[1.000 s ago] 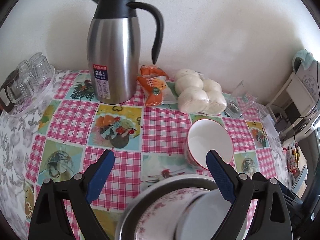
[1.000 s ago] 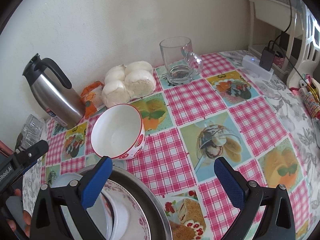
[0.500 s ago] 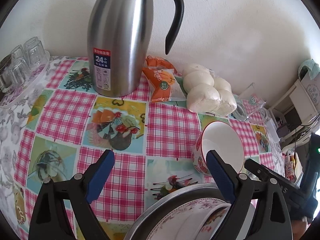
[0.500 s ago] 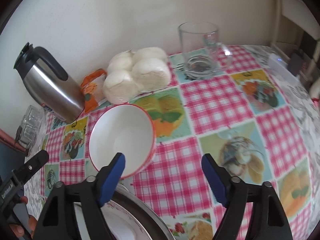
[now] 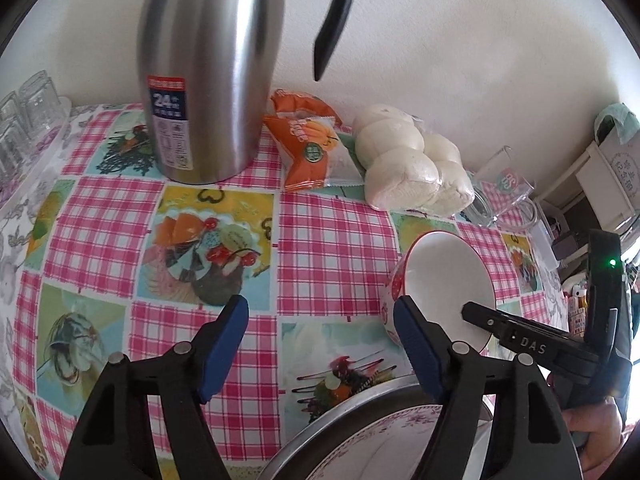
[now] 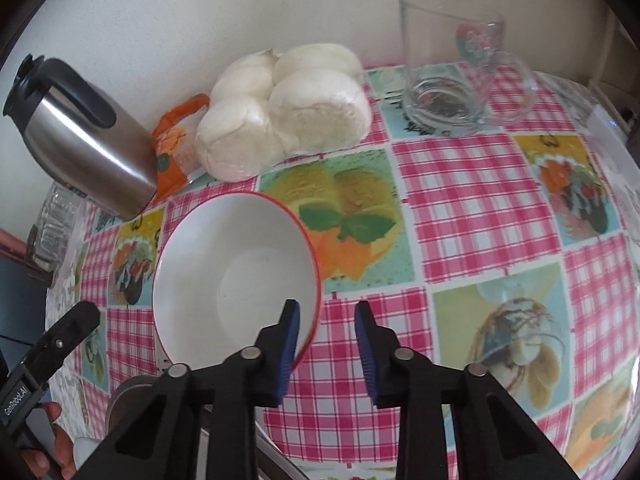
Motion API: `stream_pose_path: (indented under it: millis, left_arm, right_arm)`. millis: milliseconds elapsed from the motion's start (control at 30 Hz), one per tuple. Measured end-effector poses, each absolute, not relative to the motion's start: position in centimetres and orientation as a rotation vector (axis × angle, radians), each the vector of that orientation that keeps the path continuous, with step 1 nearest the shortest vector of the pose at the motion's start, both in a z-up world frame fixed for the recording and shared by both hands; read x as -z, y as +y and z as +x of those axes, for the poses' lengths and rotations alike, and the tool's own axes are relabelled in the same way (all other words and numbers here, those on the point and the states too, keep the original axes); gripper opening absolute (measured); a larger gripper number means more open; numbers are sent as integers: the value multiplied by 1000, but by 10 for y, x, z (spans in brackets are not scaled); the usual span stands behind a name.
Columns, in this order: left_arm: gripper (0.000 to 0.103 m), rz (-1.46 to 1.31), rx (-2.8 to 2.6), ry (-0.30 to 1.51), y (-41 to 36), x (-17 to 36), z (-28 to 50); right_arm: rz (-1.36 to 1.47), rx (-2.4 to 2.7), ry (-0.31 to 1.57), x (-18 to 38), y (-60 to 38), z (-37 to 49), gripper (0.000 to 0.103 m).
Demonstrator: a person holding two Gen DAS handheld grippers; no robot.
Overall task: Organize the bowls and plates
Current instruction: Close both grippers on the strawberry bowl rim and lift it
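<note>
On the checked pink tablecloth (image 6: 472,208) a white bowl with a red rim (image 6: 236,276) sits just in front of a bag of white buns (image 6: 288,116). The right gripper (image 6: 327,334) straddles the bowl's near rim: its left finger lies inside the bowl, its right finger outside over the cloth, and the jaws are closing with the rim between them. Whether the pads already press on the rim cannot be told; a gap shows beside the outer finger.

Just beside the bowl, toward the camera, a metal basin (image 5: 360,420) holds a plate with a purple flower pattern (image 5: 384,440). The left gripper (image 5: 320,336) hangs over the cloth next to the bowl with nothing between its fingers; its jaws are wide apart and closing.

Behind the bowl stand the buns, an orange snack packet (image 5: 308,148) to their left, and a tall steel flask with a black handle (image 5: 208,72) farther left. A clear glass mug (image 6: 452,68) stands to the right of the buns, well apart from the bowl.

Seen from the left wrist, the bowl (image 5: 444,288) is partly hidden by that gripper's own right finger, and the right gripper's black finger reaches into it from the right, with the holding hand (image 5: 596,436) below. That view also shows small glasses (image 5: 28,120) at the left edge. The right wrist view shows the whole bowl interior, which is bare, and the left gripper's black tip at lower left.
</note>
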State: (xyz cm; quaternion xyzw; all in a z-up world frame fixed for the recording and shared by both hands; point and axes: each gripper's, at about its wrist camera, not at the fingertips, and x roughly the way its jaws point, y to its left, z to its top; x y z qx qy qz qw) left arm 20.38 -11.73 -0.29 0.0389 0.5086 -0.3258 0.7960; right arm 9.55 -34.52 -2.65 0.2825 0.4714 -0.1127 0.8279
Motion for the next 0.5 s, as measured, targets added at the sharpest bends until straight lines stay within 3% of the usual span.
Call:
stream_pose_path:
  millis: [233, 400, 500]
  left_arm:
    - [61, 55, 748, 1128, -127, 13, 206]
    - [58, 52, 763, 1141, -134, 16, 207]
    - [47, 73, 761, 1142, -138, 18, 208]
  right_arm:
    - [564, 185, 1026, 32, -337, 116, 13]
    - [527, 143, 1032, 31, -327, 131, 10]
    - [495, 116, 1035, 30, -320, 138, 10]
